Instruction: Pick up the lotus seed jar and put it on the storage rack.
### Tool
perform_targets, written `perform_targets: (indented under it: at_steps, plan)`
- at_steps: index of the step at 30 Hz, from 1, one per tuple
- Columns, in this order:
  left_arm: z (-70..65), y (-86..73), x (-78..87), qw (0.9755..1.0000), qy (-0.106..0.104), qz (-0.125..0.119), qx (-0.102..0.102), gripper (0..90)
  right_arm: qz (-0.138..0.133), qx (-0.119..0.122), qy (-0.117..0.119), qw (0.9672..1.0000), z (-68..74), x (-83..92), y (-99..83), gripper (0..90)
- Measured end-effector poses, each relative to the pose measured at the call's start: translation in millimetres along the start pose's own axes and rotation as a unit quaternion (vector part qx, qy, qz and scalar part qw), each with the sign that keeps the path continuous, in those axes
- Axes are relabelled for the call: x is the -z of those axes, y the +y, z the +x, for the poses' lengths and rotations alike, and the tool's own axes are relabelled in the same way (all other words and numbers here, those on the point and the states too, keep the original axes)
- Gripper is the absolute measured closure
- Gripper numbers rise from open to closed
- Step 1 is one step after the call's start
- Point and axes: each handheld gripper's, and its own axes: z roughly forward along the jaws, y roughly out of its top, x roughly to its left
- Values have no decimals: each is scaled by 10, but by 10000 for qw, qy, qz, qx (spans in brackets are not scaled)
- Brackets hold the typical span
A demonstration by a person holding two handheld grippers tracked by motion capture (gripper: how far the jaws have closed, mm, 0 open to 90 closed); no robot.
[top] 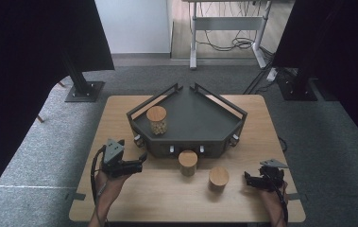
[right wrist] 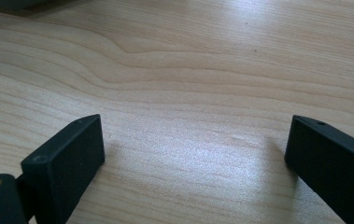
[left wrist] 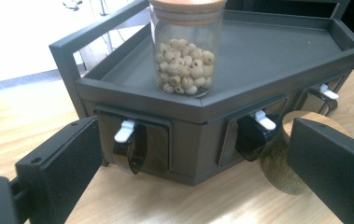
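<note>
Left tool (top: 141, 161) jaws apart, empty, facing dark rack (top: 224, 106) front near cork-lidded jar (top: 188, 162) on tabletop (top: 167, 198); second jar (top: 218, 178) to its right; jar of pale beans (left wrist: 184, 65) on rack; right tool (top: 247, 178) jaws apart over bare wood

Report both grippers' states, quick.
Left gripper: open, holding nothing, aimed at the dark tray rack.
Right gripper: open, holding nothing, over the wooden table.
</note>
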Motion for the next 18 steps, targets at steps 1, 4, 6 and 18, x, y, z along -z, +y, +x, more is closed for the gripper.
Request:
perform_targets:
  at_steps: [1,4,6,18]
  plan:
    - [-2,-8,4,10000,-5,9,2,34,0,0,0,10000,0,0,0,41]
    - [-9,-47,20,10000,-15,36,-1,34,0,-1,0,10000,0,0,0,41]
    - [-11,-64,26,10000,-18,61,1,35,0,-2,-2,10000,1,0,0,41]
    - [-36,-168,55,9999,-20,157,-17,35,-1,-6,-7,10000,4,1,-1,42]
